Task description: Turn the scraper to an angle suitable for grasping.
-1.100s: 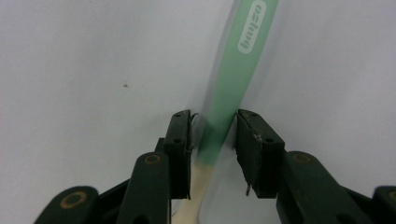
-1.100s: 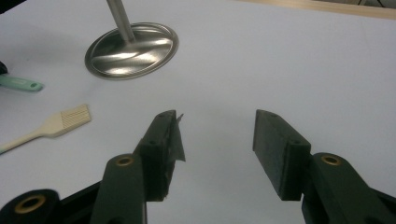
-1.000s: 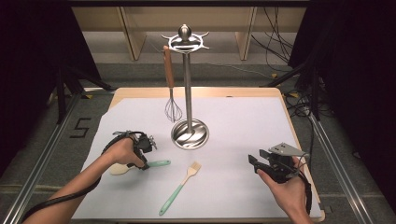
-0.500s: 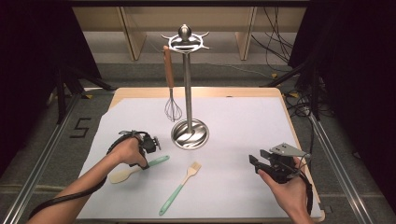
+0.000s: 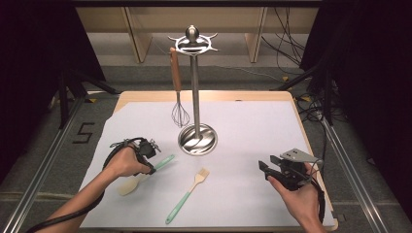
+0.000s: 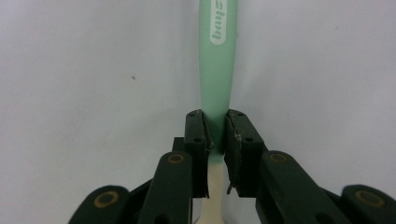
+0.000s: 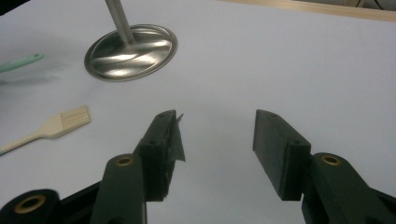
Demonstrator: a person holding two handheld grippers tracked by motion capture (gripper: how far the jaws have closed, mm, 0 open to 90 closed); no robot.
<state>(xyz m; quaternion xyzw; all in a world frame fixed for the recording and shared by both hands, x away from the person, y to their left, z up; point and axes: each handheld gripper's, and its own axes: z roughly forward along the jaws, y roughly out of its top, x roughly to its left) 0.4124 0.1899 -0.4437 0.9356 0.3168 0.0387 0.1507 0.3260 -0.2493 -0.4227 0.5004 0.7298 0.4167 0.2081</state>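
Left claw (image 6: pixel 215 133) low over the table, just closed on the spatula (image 6: pixel 217 65) handle — right claw (image 7: pixel 217 140) apparently hovering, open.

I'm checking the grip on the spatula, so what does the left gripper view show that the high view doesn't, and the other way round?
Left gripper view: the left gripper has its jaws pressed on the spatula where green handle meets cream blade, with white lettering on the handle.
High view: the stand with a hanging whisk, the brush and the open right gripper.
Both: the spatula lying on the white table.
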